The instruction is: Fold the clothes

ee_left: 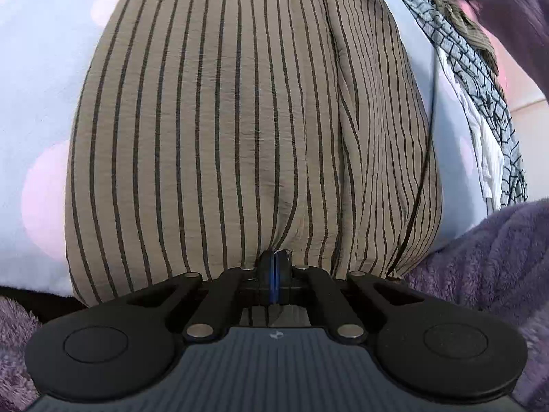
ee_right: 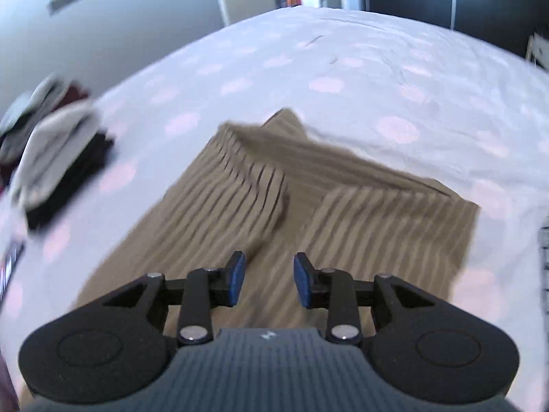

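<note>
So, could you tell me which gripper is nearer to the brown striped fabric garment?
Left. The left gripper is shut on the garment's near edge; the right gripper hovers open above it.

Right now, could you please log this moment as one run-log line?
left gripper: shut on striped garment hem | right gripper: open, empty, above garment | surface: dotted bedsheet

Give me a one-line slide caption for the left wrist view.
Left gripper shut on the near edge of the brown striped garment spread on a dotted bedsheet.
</note>
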A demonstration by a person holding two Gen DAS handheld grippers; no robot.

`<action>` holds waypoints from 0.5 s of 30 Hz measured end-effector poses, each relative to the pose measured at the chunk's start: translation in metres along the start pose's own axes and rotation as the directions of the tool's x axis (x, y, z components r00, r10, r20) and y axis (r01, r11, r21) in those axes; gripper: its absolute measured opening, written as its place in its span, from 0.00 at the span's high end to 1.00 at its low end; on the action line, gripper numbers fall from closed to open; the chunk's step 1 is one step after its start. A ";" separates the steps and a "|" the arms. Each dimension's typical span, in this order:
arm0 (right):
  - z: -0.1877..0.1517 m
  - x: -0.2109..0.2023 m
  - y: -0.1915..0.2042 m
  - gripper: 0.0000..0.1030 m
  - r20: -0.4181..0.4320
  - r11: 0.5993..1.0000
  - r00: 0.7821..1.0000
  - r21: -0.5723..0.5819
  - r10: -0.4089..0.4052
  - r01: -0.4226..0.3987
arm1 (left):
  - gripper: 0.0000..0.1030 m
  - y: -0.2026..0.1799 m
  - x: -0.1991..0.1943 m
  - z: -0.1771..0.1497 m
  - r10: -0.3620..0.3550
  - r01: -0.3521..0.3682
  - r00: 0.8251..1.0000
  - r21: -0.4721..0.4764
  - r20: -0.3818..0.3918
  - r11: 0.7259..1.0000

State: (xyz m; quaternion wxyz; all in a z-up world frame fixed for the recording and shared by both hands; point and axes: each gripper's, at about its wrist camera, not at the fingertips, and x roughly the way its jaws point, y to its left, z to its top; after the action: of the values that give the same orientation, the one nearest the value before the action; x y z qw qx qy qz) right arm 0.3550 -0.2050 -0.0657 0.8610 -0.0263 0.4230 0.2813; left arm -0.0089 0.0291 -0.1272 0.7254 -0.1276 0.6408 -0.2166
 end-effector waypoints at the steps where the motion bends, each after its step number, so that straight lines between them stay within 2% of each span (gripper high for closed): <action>1: 0.007 0.011 -0.004 0.60 0.002 1.000 1.000 0.024 0.011 -0.011 | 1.00 0.000 0.000 0.000 -0.002 0.002 1.000 0.004 -0.007 1.000; 2: 0.014 0.022 -0.007 0.56 0.003 0.999 1.000 0.046 0.022 -0.022 | 1.00 0.002 0.000 0.002 -0.005 0.005 1.000 0.006 -0.015 1.000; 3: 0.019 0.032 -0.010 0.47 0.005 0.997 1.000 0.066 0.030 -0.031 | 1.00 0.002 0.001 0.002 -0.009 0.009 1.000 0.005 -0.022 1.000; 8: 0.036 0.067 -0.023 0.47 0.014 0.981 0.998 0.182 0.060 -0.062 | 1.00 0.003 0.003 0.004 -0.022 0.022 0.999 0.010 -0.045 1.000; 9: 0.038 0.072 -0.024 0.55 0.008 0.978 0.998 0.200 0.062 -0.062 | 1.00 0.002 0.004 0.005 -0.024 0.025 0.999 0.010 -0.046 1.000; 10: 0.039 0.075 -0.025 0.81 0.003 0.976 0.998 0.209 0.069 -0.068 | 1.00 0.002 0.003 0.006 -0.026 0.026 0.999 0.017 -0.045 1.000; 11: 0.040 0.077 -0.024 0.94 0.005 0.974 0.997 0.213 0.077 -0.076 | 1.00 0.001 0.002 0.007 -0.025 0.027 0.999 0.029 -0.045 0.999; 13: 0.044 0.074 -0.019 0.98 0.039 0.978 0.996 0.190 0.084 -0.090 | 1.00 -0.002 -0.001 0.007 -0.034 0.036 0.999 0.054 -0.039 0.998; 15: 0.049 0.063 -0.016 0.98 0.071 0.984 0.996 0.167 0.053 -0.065 | 1.00 -0.006 -0.005 0.006 -0.056 0.058 0.998 0.077 -0.030 0.995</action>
State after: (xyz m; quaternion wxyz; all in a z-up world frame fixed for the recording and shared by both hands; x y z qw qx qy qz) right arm 0.4284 -0.1761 -0.0843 0.8649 0.0686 0.4171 0.2706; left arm -0.0043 0.0262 -0.1191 0.7143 -0.1144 0.6380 -0.2638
